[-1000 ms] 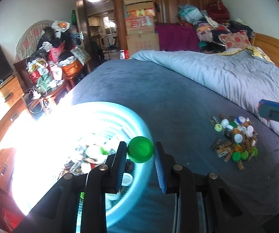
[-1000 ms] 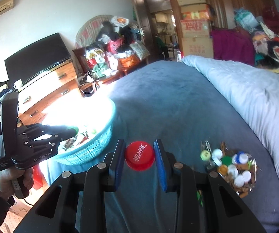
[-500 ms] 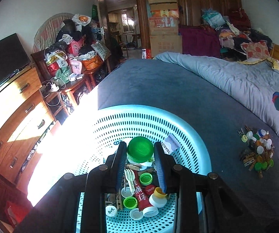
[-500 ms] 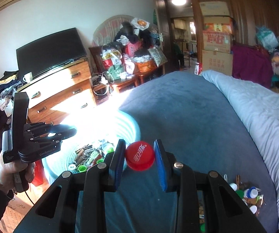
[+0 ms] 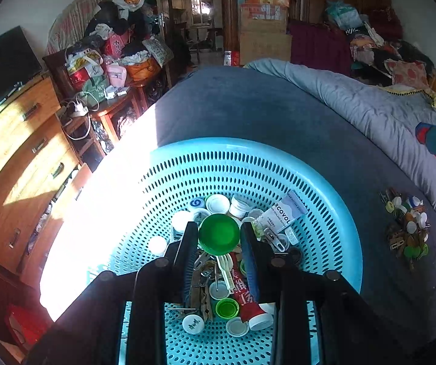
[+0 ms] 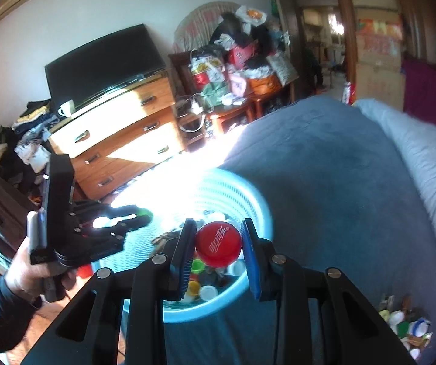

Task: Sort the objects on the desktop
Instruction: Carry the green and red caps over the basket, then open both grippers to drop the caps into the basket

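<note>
My left gripper (image 5: pixel 219 237) is shut on a green bottle cap (image 5: pixel 218 234) and holds it over the light-blue perforated basket (image 5: pixel 333 200), which contains several caps, clips and small packets. My right gripper (image 6: pixel 218 245) is shut on a red bottle cap (image 6: pixel 218 245) above the basket's near rim (image 6: pixel 263 213). The left gripper (image 6: pixel 140 214) also shows in the right wrist view, held by a hand over the basket. A pile of caps and clips (image 5: pixel 406 225) lies on the blue bedspread to the right, also in the right wrist view (image 6: pixel 409 328).
The basket sits at the bed's left edge (image 5: pixel 145 127). A wooden dresser (image 5: pixel 14 152) with a TV (image 6: pixel 102 64) stands left. A light-blue quilt (image 5: pixel 369 106) covers the bed's right side. Cluttered shelves (image 5: pixel 108 60) and boxes (image 5: pixel 263 15) stand behind.
Both grippers moved left toward the basket with their caps. The left one now hangs deeper over the basket's middle; the right one has come over its rim.
</note>
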Available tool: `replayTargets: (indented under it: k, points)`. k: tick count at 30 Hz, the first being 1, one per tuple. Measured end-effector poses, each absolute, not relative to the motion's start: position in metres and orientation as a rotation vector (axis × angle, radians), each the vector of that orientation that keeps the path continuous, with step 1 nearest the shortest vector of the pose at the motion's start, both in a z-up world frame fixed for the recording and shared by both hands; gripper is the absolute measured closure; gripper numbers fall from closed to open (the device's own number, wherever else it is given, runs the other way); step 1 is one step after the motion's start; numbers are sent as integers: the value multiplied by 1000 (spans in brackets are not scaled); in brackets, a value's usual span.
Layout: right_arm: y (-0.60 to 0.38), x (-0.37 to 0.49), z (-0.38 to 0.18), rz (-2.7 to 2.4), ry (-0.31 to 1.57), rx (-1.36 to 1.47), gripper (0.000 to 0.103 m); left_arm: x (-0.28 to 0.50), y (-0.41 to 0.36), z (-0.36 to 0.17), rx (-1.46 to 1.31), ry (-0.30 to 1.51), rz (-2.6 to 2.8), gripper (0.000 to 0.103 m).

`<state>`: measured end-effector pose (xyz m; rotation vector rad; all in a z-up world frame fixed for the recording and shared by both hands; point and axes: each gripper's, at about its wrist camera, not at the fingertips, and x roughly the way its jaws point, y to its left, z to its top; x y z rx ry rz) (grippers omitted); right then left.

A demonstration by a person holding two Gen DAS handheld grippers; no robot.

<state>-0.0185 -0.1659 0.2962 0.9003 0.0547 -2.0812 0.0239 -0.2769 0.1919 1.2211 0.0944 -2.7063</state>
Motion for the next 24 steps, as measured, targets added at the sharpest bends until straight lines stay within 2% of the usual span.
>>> replayTargets:
  k: [16, 24]
  points:
    - [-206, -36, 275, -1979, 76, 983, 73, 15, -289, 180, 1258, 177, -2681, 73]
    - [-218, -45, 280, -1967, 78, 981, 72, 3, -304, 191, 1244, 218, -2695, 73]
